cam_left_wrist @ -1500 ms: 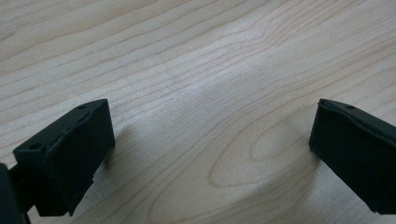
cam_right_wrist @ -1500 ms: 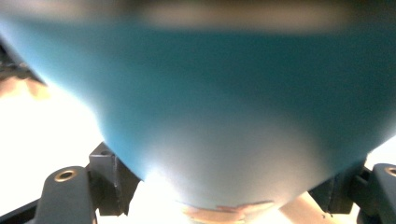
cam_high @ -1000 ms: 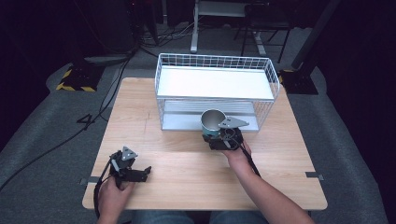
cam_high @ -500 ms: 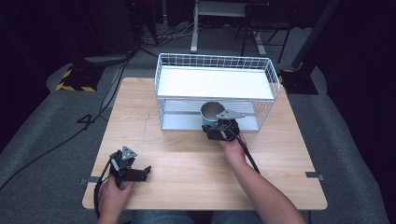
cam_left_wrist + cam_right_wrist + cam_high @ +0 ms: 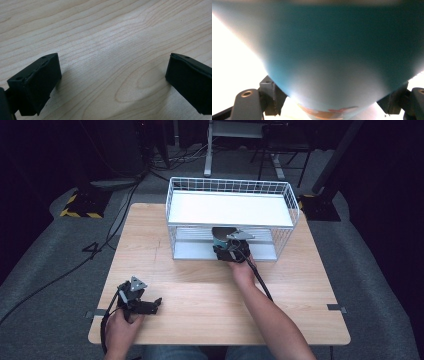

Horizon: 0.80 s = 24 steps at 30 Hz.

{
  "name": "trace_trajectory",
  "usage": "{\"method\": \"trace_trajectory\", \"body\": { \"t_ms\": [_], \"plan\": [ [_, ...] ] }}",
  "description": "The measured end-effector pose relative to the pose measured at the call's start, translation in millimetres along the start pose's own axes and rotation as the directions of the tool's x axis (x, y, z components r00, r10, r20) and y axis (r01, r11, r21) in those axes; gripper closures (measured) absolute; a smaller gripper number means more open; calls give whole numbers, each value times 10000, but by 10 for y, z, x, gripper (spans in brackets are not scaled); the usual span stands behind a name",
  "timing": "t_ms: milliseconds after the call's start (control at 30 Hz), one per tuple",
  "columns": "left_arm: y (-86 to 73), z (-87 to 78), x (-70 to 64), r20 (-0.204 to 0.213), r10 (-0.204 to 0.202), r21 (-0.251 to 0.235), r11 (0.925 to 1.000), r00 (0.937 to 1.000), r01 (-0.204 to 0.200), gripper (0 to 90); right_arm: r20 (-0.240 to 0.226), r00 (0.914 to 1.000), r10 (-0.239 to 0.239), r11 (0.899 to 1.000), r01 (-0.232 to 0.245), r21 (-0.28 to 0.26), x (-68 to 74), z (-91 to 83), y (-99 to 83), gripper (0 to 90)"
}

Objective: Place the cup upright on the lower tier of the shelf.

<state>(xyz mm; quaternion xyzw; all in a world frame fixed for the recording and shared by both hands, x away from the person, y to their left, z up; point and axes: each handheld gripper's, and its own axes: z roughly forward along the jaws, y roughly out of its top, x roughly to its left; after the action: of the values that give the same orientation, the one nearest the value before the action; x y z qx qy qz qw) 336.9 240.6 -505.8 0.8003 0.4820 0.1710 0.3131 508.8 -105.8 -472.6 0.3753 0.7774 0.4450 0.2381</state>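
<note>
You are seated at the near edge of a light wooden table, holding a black two-jaw gripper in each hand. A white wire rack with two tiers stands toward the far side of the table, its upper shelf a flat white panel.

Your right gripper reaches forward to the near opening of the rack's lower tier. Its jaws are clamped on a round teal cup, which sits at the mouth of that lower tier, under the white upper shelf. In the right gripper view, the teal cup bulges very close between the two black jaws, with a patch of orange and red print low on its wall; whether it rests on the shelf cannot be told.

Your left gripper lies near the near-left corner, well apart from the rack. In the left gripper view its jaws stand wide apart over bare wood grain, gripping nothing.
</note>
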Motion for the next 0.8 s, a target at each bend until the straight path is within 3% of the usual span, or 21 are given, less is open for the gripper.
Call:
{"method": "trace_trajectory", "body": {
  "t_ms": [300, 400, 800],
  "plan": [
    [-3, -1, -2, -1, -16, -17, 10000, 10000, 16, 7, 394, 9987, 309, 9992, -299, -259, -81, 140, 1, 240],
    [-3, -1, -2, -1, -16, -18, 10000, 10000, 16, 7, 661, 9959, 620, 9980, -612, -145, -110, 195, -7, 240],
    [-3, -1, -2, 7, -29, -7, 10000, 10000, 29, 7, 1118, 9904, 808, 9967, -796, -154, -182, 292, 7, 239]
  ]
}}
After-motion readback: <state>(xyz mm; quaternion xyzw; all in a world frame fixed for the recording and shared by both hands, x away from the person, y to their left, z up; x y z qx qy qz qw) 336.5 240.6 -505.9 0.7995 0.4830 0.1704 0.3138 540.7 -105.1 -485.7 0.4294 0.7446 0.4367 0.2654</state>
